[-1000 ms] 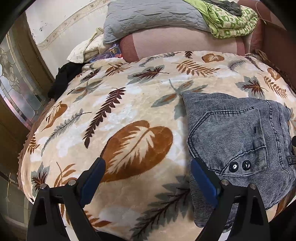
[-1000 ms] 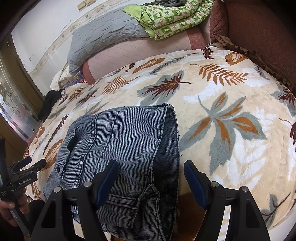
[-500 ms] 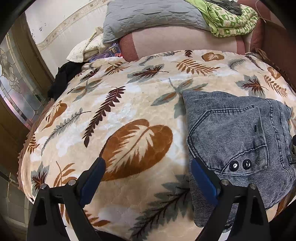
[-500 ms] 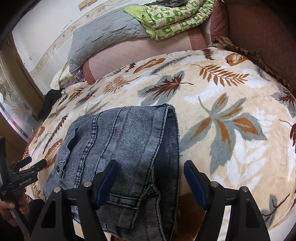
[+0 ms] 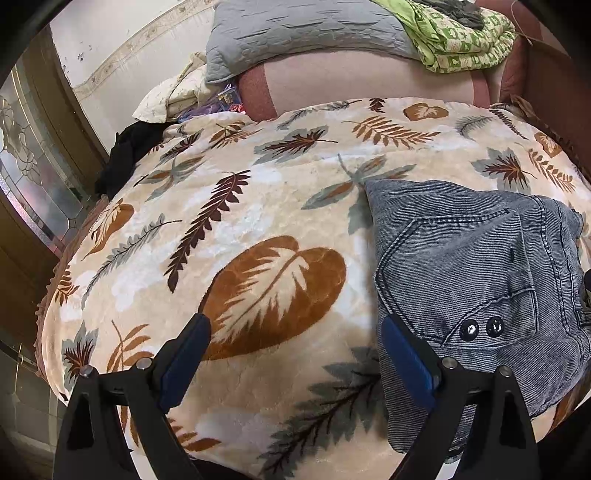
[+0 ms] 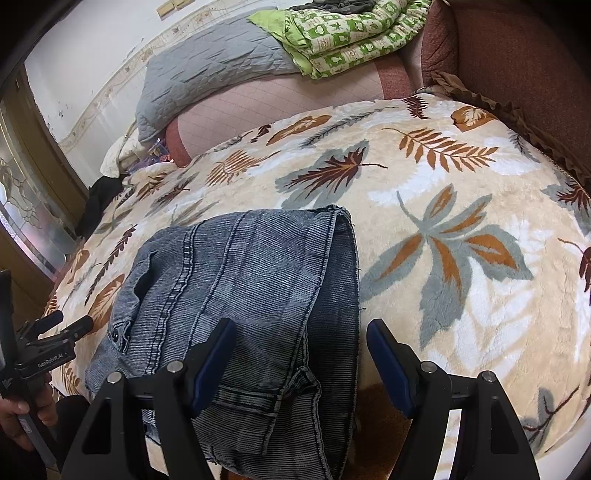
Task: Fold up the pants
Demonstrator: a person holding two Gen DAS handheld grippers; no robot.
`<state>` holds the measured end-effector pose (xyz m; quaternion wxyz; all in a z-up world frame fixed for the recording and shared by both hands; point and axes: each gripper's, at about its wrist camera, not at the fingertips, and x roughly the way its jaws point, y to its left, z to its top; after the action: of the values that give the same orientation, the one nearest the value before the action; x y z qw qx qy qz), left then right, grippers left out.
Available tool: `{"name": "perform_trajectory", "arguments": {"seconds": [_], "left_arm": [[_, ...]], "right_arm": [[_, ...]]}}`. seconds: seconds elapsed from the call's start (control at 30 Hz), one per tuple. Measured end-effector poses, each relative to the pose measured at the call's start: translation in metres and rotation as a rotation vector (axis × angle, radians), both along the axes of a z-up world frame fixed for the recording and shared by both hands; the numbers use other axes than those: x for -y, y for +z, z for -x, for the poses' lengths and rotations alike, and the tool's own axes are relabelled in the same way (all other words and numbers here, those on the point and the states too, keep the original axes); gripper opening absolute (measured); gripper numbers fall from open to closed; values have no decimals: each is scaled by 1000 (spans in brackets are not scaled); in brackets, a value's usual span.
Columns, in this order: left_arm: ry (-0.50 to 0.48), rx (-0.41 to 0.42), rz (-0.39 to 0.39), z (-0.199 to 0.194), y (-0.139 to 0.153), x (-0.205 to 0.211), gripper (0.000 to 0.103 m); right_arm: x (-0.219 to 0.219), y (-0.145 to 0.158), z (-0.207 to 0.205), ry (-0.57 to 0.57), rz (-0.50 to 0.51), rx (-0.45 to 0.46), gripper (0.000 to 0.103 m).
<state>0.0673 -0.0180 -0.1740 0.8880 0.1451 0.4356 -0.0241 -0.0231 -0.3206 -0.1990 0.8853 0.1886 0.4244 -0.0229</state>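
The folded denim pants [image 6: 236,295] lie on the leaf-print blanket [image 5: 229,266] covering the bed, near its front edge. The left claw [image 5: 295,354] has its jaws apart and holds nothing; its right finger overlaps the left edge of the pants. The right claw [image 6: 299,354] also has its jaws apart, above the right edge of the pants.

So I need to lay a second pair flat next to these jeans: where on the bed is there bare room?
Left of the folded jeans, the leaf-print blanket lies bare out to its edge by the glass door. Right of the jeans it is bare up to the brown sofa arm. The far end is crowded: gray quilt, green blanket, black garment.
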Motion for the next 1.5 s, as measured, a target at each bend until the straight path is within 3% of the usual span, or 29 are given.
{"name": "perform_trajectory", "arguments": {"seconds": [1.5], "left_arm": [[-6,-3,-4,2,-1,-1,93]], "right_arm": [[-20,2,-5,43,27,13,76]]}}
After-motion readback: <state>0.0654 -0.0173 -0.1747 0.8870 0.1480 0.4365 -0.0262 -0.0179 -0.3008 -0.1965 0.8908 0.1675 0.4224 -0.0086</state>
